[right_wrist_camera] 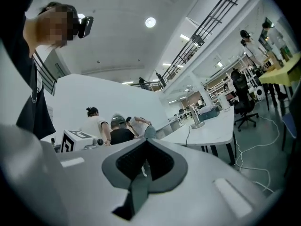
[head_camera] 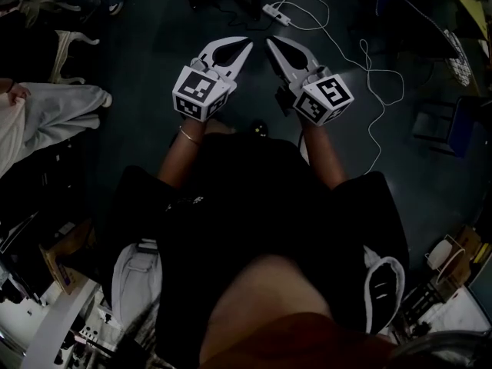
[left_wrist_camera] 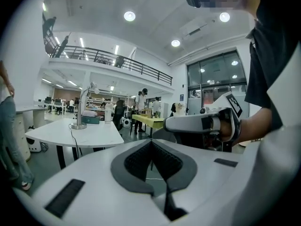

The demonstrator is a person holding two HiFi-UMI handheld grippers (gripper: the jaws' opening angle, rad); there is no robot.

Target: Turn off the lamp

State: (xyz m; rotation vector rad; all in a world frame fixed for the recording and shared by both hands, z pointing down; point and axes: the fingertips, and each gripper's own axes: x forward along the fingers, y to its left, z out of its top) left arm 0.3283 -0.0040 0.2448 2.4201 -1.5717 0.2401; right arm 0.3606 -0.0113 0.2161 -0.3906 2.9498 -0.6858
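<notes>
The lamp (left_wrist_camera: 81, 108) is a silver desk lamp with a round base, standing far off on a white table (left_wrist_camera: 99, 134) in the left gripper view. In the right gripper view the same lamp (right_wrist_camera: 194, 115) stands on that table (right_wrist_camera: 211, 126), also distant. My left gripper (head_camera: 247, 46) and right gripper (head_camera: 269, 42) are held side by side in front of the person, over dark floor. Both have their jaws together with nothing between them. The right gripper (left_wrist_camera: 197, 123) shows sideways in the left gripper view. Neither gripper is near the lamp.
A white power strip (head_camera: 275, 12) and loose white cables (head_camera: 369, 75) lie on the floor ahead. A yellow table (left_wrist_camera: 148, 120) and several people stand beyond the lamp table. An office chair (right_wrist_camera: 242, 105) sits right of the table. A blue chair (head_camera: 453, 121) stands at the right.
</notes>
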